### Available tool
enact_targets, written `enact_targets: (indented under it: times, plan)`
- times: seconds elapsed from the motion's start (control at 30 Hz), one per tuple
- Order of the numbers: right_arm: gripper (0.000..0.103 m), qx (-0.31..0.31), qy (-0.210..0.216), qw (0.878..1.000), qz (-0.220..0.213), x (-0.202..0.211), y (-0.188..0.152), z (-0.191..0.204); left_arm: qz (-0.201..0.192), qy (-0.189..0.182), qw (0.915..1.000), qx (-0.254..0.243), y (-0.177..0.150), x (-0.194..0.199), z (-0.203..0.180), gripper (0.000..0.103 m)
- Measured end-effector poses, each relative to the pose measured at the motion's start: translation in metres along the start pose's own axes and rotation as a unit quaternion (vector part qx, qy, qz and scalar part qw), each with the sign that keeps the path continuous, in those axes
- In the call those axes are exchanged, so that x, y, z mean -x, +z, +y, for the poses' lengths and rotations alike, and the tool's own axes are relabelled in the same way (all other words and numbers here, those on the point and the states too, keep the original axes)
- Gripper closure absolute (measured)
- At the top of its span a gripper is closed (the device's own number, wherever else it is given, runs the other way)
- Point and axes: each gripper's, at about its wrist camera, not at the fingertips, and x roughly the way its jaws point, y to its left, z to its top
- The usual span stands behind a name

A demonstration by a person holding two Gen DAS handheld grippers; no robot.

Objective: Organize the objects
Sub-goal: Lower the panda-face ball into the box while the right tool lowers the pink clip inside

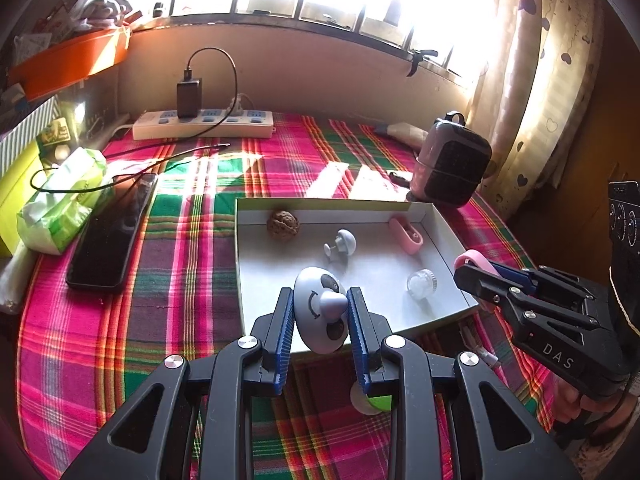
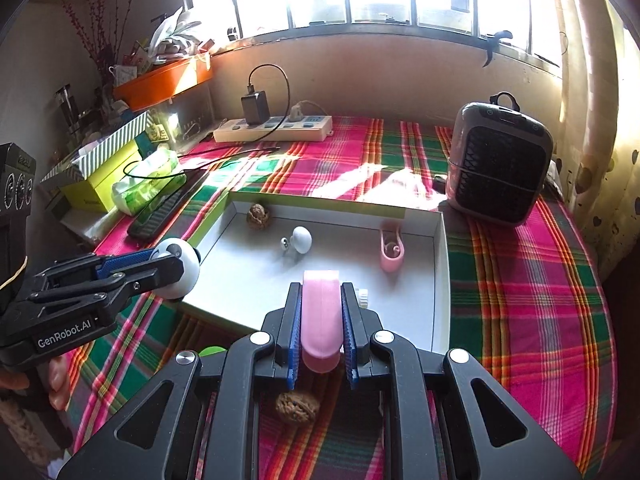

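The tray (image 1: 448, 236), a shallow white box on the plaid cloth (image 1: 192, 216), is where the small things are being gathered: inside it lie a walnut (image 1: 283, 225) near the far wall, a grey mushroom knob (image 1: 342, 245) in the middle, a pink clip (image 1: 406, 234) toward the right wall and a clear cap (image 1: 420, 284) nearer the front. The left gripper (image 1: 320, 312) is clamped on a panda toy (image 1: 318, 316), pads pressing its sides, and holds it over the tray's near left edge, probably to carry it in. The right gripper (image 2: 322, 320) is closed tight on a pink piece (image 2: 321, 312), gripped across its narrow width so it stands up between the pads, above the tray's front edge. Both point steeply down, which suits setting the items onto bare floor. A second walnut (image 2: 298, 407) and a green-and-white object (image 1: 370, 400) lie on the cloth before the tray, apparently not yet sorted.
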Motion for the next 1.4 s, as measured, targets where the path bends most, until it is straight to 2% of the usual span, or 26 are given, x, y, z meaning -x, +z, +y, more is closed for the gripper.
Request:
enact_targets:
  times: [0.33, 0.67, 1.4]
  plan:
    - [0.084, -0.005, -0.013, 1.0, 0.018, -0.031, 0.028, -0.009, 0.009, 0.001, 1.0, 0.003, 0.02, -0.025, 0.007, 0.079]
    - [0.084, -0.019, -0.015, 0.999, 0.048, -0.067, 0.042, -0.019, 0.027, 0.004, 0.9996, 0.004, 0.03, -0.051, 0.012, 0.079]
    - [0.084, -0.034, -0.014, 0.996, 0.08, -0.108, 0.048, -0.026, 0.053, 0.014, 0.9984, 0.011, 0.033, -0.083, 0.022, 0.079]
